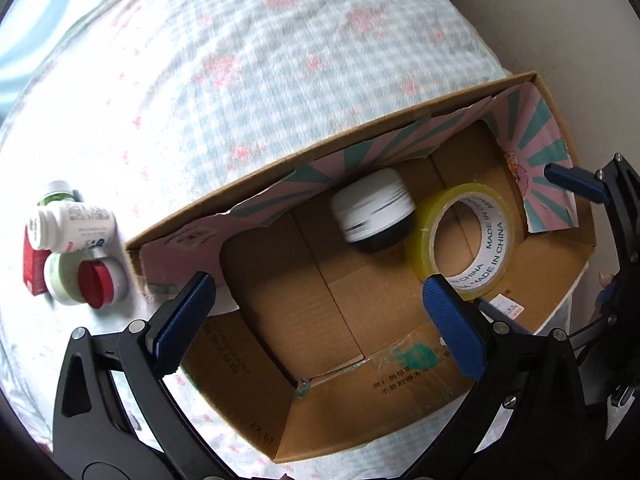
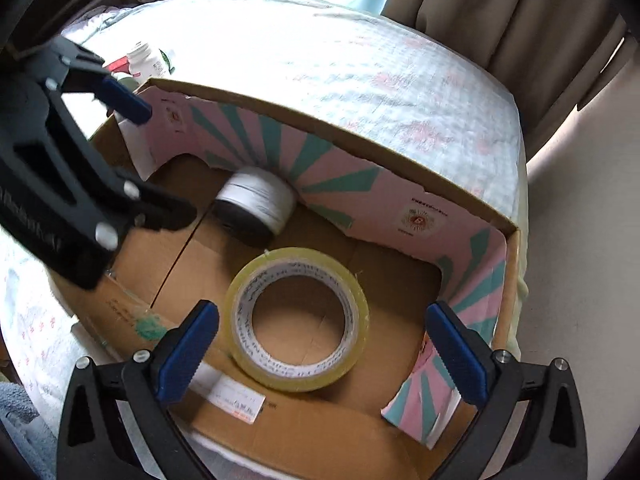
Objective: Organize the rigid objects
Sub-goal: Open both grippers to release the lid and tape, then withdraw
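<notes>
Left gripper (image 1: pixel 320 312): lower centre of the left wrist view, jaws spread wide over the open box, nothing between the blue pads (image 1: pixel 454 328).
Right gripper (image 2: pixel 320 344): bottom of the right wrist view, jaws wide apart on either side of the tape roll, not touching it, holding nothing.
Cardboard box (image 1: pixel 400 392): open-topped, on the bedspread, filling the middle and lower right of the left wrist view; pink and teal printed flaps folded inward along its far wall.
Tape roll (image 2: pixel 298 320): yellowish clear packing tape, flat on the box floor, lower centre of the right wrist view.
Jar (image 1: pixel 372 210): white-lidded, dark-bodied, blurred, tipped against the far wall, just beside the tape roll.
Pill bottles (image 1: pixel 74 226): white, clustered outside the box at the left edge of the left wrist view, one with a red cap (image 1: pixel 94 284); a red carton (image 1: pixel 34 270) touches them.
Bedspread (image 1: pixel 248 80): pale blue check with pink flowers, under everything.
Curtain (image 2: pixel 500 12): beige, upper right of the right wrist view.
</notes>
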